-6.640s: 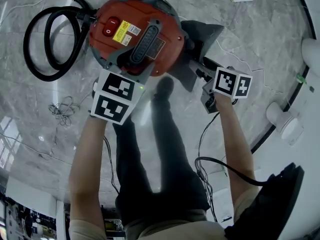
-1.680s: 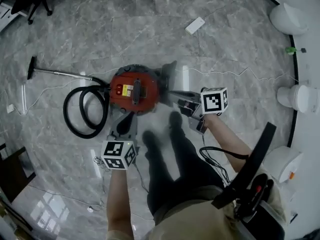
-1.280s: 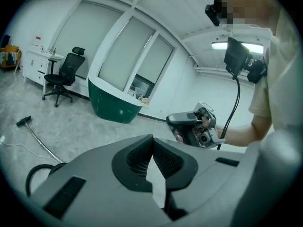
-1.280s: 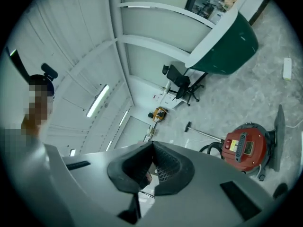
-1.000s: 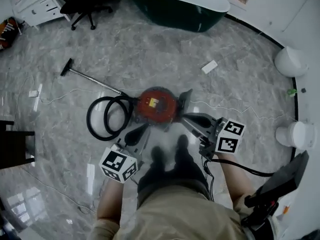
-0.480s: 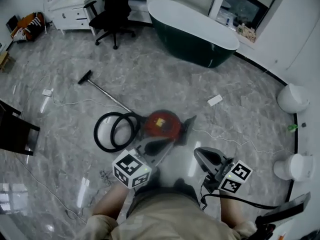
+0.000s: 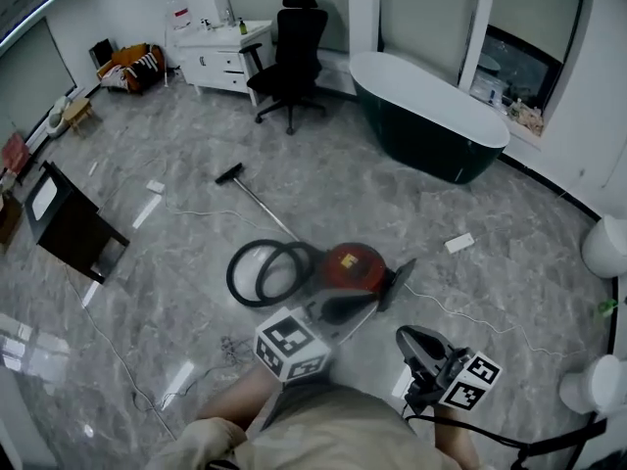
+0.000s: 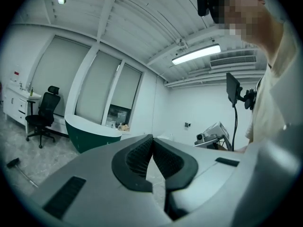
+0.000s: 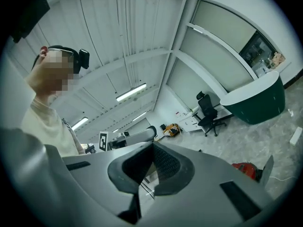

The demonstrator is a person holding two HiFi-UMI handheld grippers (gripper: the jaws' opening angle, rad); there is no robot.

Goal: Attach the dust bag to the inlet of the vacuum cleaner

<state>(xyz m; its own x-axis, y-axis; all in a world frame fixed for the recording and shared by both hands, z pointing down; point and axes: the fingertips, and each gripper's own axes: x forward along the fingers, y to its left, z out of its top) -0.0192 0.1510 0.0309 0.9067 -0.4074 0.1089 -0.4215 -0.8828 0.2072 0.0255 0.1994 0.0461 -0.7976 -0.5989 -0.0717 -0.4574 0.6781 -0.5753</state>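
Left gripper view shows the left gripper (image 8: 152, 140) with its jaws pressed together on nothing, right gripper view shows the right gripper (image 9: 152, 145) likewise closed and empty, while the red vacuum cleaner (image 7: 353, 265) sits on the grey floor (image 7: 441, 204), well apart from both, its hose (image 7: 235, 280) coiled beside it.
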